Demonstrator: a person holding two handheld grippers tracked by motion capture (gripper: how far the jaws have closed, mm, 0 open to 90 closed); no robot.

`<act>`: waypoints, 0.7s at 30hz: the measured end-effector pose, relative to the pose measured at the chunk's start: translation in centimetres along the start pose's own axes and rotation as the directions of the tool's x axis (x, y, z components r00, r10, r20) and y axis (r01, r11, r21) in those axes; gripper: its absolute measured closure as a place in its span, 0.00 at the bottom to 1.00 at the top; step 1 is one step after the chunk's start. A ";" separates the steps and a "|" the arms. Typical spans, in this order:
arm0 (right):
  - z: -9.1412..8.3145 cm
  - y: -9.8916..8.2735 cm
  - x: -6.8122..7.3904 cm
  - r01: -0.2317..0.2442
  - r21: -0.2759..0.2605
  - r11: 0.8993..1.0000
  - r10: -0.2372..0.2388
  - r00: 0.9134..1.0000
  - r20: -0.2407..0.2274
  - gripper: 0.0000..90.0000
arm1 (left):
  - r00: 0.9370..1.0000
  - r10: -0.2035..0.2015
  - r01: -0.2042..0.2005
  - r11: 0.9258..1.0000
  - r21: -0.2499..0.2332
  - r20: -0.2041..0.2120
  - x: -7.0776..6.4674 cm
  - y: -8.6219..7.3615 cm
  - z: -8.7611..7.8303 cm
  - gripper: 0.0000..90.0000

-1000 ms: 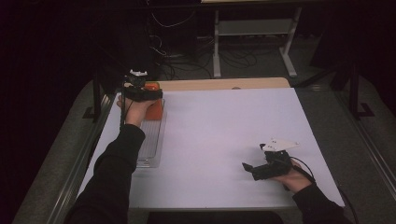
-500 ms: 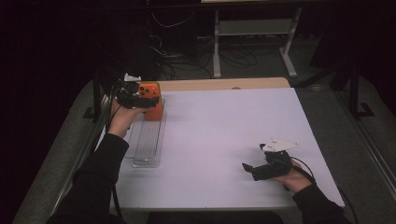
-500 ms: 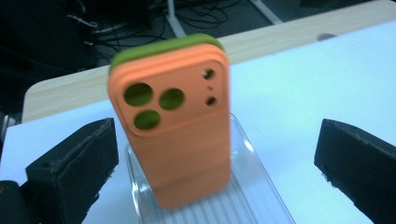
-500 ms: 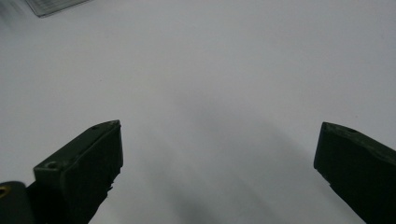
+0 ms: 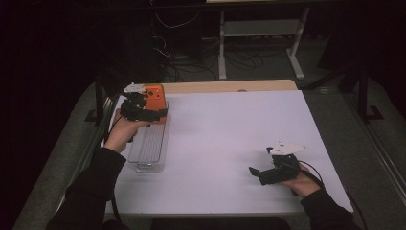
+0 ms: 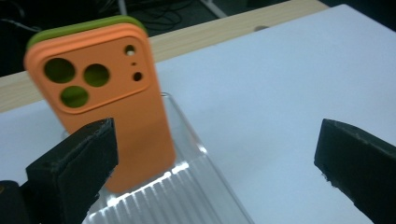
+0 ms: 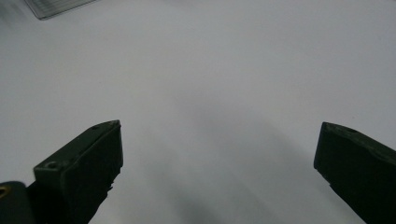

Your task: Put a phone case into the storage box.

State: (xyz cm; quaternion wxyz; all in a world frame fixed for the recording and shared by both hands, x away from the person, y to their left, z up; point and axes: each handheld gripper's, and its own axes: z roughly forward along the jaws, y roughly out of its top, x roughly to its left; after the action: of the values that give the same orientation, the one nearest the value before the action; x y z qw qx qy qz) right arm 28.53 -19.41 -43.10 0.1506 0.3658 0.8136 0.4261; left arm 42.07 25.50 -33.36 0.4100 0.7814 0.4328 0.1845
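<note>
**Orange phone case upright in clear tray; both tongs open**

We took the clear ribbed tray [image 5: 147, 143] as our landmark. It lay on the white bench [image 5: 230, 143] beside the bench's left edge, its long side running away from the person.

We found the orange phone case [image 6: 105, 107] standing upright at the far end of the tray, its lower edge inside the tray wall. In the left gripper view its back faced the camera, with three round camera cut-outs and smaller holes near the top. A green edge showed behind its upper rim; we could not tell whether this was a second case or a lining.

The left tongs [image 5: 154, 114] hung over the far end of the tray, just beside the case. Their jaws stood wide apart and gripped nothing. In the left gripper view the case sat just behind the left-hand jaw; we could not tell whether the two touched. The other jaw stood well clear over bare bench.

The right tongs [image 5: 257, 173] were well apart from the tray, toward the bench's near right corner, pointing roughly back toward the tray. Their jaws were likewise spread, with only bare bench between them. One corner of the tray [image 7: 56, 7] showed at the top left of the right gripper view.
</note>
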 end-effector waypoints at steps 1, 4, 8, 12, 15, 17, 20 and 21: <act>0.0 0.0 0.0 0.000 0.001 1.000 0.000 1.000 0.001 0.01 | 1.000 0.001 0.000 1.000 -0.008 0.014 -0.2 -0.1 -0.1 0.00; -0.1 0.1 -0.1 0.004 -0.008 1.000 -0.004 1.000 0.004 0.01 | 0.999 0.017 -0.017 1.000 -0.016 0.041 -0.8 -0.3 -0.6 0.00; -0.2 0.1 -0.1 0.007 -0.007 1.000 -0.006 1.000 0.004 0.01 | 0.996 0.041 -0.039 0.999 -0.020 0.080 -1.5 -0.8 -1.0 0.00; -0.2 0.1 0.0 0.002 -0.002 1.000 -0.002 1.000 0.002 0.01 | 0.991 0.083 -0.080 0.996 -0.026 0.109 -2.3 -1.4 -1.7 0.00; -0.3 0.1 -0.1 0.007 -0.009 1.000 -0.007 1.000 0.005 0.01 | 0.987 0.092 -0.089 0.996 -0.032 0.129 -2.8 -1.8 -2.0 0.00; -0.3 0.1 -0.1 0.002 -0.005 1.000 -0.002 1.000 0.001 0.01 | 0.986 0.089 -0.085 0.996 -0.033 0.140 -3.2 -2.2 -2.1 0.00; -0.3 0.1 -0.1 0.011 -0.008 1.000 -0.011 1.000 -0.002 0.01 | 0.982 0.107 -0.105 0.994 -0.025 0.153 -3.5 -2.8 -2.2 0.00; -0.3 0.1 -0.1 0.009 -0.007 1.000 -0.009 1.000 -0.006 0.01 | 0.982 0.109 -0.106 0.994 -0.023 0.157 -3.6 -3.0 -2.3 0.00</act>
State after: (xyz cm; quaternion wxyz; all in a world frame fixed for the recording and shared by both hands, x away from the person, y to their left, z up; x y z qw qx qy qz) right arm 28.44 -19.60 -42.80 0.1512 0.3604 0.8143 0.4292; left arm 37.06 24.51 -34.19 0.4381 0.8128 0.3548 0.1469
